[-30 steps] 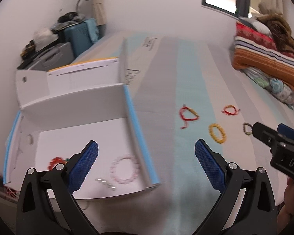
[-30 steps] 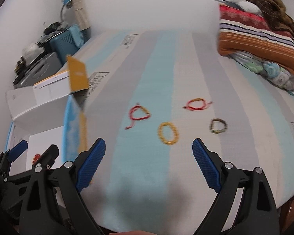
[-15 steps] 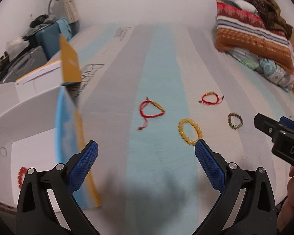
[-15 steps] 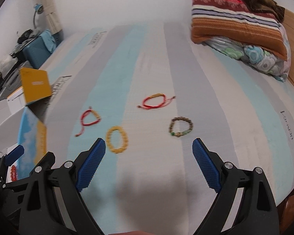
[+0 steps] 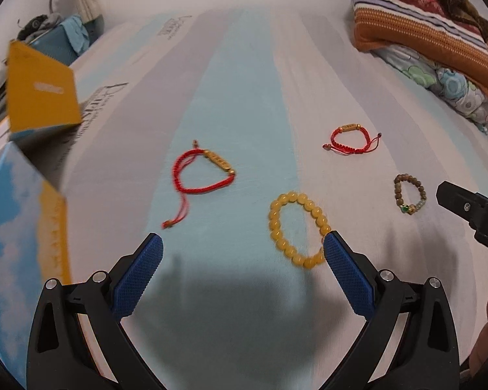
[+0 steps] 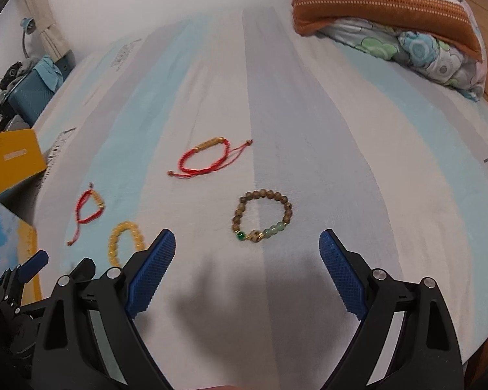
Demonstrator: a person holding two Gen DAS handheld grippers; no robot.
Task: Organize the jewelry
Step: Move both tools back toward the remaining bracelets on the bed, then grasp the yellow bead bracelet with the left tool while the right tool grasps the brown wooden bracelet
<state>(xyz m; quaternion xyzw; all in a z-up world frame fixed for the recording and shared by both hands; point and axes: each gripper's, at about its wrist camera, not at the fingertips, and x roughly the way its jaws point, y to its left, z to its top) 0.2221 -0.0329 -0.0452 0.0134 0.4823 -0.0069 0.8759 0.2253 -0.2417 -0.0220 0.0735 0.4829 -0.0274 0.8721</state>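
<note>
Left wrist view: left gripper (image 5: 242,250) swung away from the box (image 5: 19,214), now off past the left jaw at the frame edge; a second ago the box interior with its pink bracelet filled the space between the jaws. Jaws released, wide apart, holding nothing. Yellow bead bracelet (image 5: 297,229) on the bed (image 5: 244,81), just ahead of and touching the tip of the right jaw in the picture. Red cord bracelet (image 5: 201,172) ahead of the left jaw; second red cord bracelet (image 5: 349,139) farther ahead, past the right jaw. Likely a drop-off finished and a fresh pickup begun.

Right wrist view: right gripper (image 6: 247,248) brought closer over the bed, jaws released and empty. Brown bead bracelet (image 6: 262,219) now centred just ahead between the jaws, off to the side a second ago. Probably the next grasp target.
</note>
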